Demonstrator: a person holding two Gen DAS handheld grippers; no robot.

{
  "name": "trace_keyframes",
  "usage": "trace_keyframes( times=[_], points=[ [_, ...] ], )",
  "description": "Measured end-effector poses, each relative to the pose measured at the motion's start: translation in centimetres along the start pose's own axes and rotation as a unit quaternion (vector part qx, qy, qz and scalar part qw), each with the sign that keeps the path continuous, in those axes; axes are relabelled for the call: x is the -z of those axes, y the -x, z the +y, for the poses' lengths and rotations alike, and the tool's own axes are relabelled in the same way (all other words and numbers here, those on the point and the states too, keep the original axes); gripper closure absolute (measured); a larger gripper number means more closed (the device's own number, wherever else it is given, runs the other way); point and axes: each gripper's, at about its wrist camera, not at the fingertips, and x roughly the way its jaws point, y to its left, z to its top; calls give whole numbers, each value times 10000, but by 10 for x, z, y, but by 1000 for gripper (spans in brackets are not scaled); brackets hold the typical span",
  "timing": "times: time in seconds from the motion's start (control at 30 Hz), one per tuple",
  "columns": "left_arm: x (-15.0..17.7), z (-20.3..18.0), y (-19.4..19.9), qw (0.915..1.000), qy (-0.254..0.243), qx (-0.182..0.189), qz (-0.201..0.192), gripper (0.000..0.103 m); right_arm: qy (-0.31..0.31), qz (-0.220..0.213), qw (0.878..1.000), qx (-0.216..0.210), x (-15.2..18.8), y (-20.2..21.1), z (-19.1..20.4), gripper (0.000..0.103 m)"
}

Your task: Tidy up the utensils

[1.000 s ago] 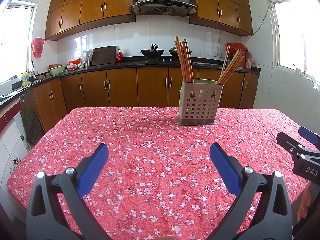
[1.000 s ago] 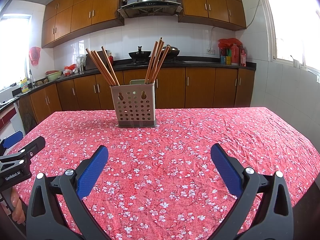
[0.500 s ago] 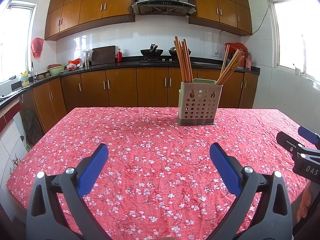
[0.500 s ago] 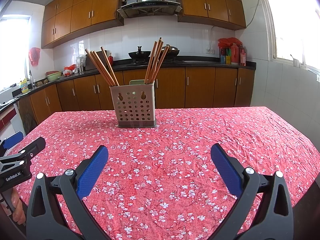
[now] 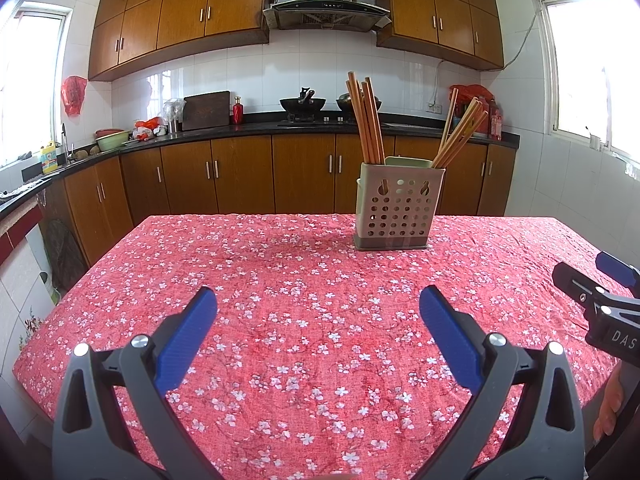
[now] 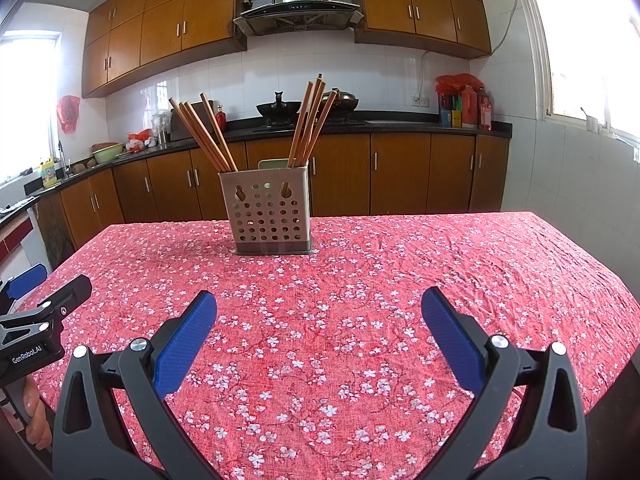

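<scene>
Hovering low over the near edge of the worktop (image 5: pixel 280 320), both grippers face a perforated utensil holder (image 5: pixel 394 210) that stands upright toward the far edge — the only thing on the red floral cloth. The left gripper (image 5: pixel 318 306) has its blue fingers (image 5: pixel 186 338) spread wide apart with nothing between them; the right gripper (image 6: pixel 319 307) is likewise spread and empty, its fingers (image 6: pixel 452 340) framing bare cloth. Two bundles of chopsticks (image 6: pixel 204 136) stick up out of the holder, one leaning toward the left edge, the other (image 6: pixel 310 120) standing steeper, so their long axes run up and away from the fingers. No loose utensil shows on the cloth, so the sorting looks finished or nearly so. From the left gripper the holder lies ahead and to the right; from the right gripper it lies ahead and slightly left — neither hand is clearly nearer, and both are well apart from it.
</scene>
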Motion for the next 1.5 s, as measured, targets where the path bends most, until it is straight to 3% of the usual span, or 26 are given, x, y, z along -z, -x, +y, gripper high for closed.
trace_keyframes(
  times=[1.5],
  points=[
    [0,3,0,10000,-23,38,13,4,-25,22,10000,-1,-1,-1,3,2]
  ],
)
